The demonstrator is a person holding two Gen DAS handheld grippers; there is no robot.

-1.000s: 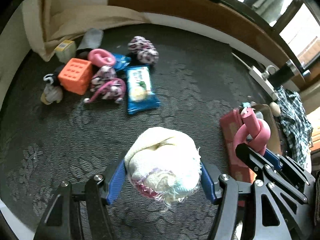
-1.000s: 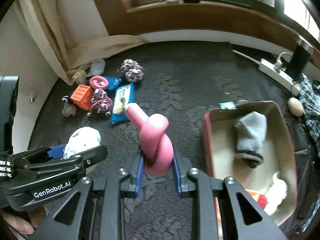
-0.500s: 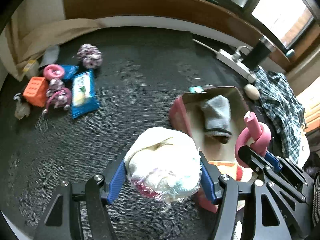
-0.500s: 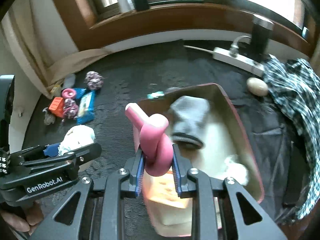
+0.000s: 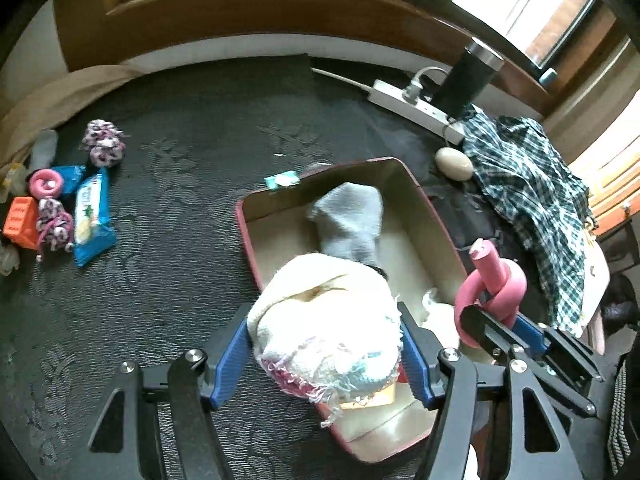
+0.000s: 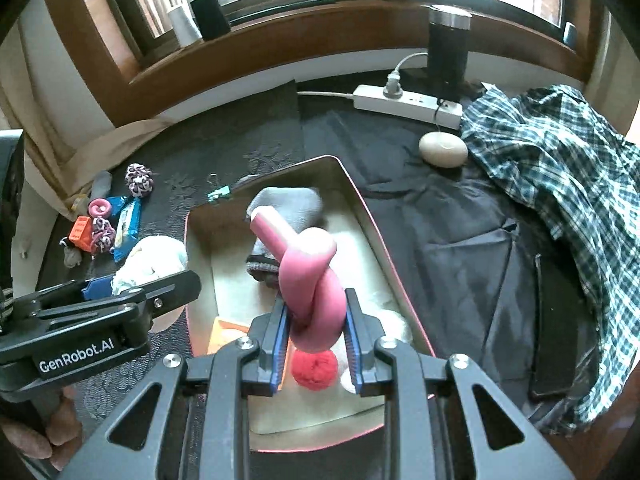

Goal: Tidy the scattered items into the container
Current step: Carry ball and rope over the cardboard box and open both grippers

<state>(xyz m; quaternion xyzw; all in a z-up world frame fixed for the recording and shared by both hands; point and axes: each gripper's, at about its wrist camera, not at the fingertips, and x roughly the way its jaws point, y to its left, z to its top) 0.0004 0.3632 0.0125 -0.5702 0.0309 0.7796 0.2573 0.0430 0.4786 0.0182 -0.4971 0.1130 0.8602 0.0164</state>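
The left tongs [image 5: 326, 350] have their blue pads [image 5: 232, 354] against both sides of a rolled white towel [image 5: 326, 320] and are just easing apart, the bundle hanging over the near left edge of the pink-rimmed container [image 5: 434, 216] on the dark tabletop [image 5: 180, 280]. The right tongs [image 6: 316, 330] are clamped on a knotted pink rubber toy [image 6: 310, 280] above the container's inside, where a grey sock [image 5: 348, 220] lies. A blue snack packet [image 5: 92, 216], an orange cube [image 5: 18, 222] and patterned rope balls [image 5: 103, 147] lie well apart at the tabletop's far left.
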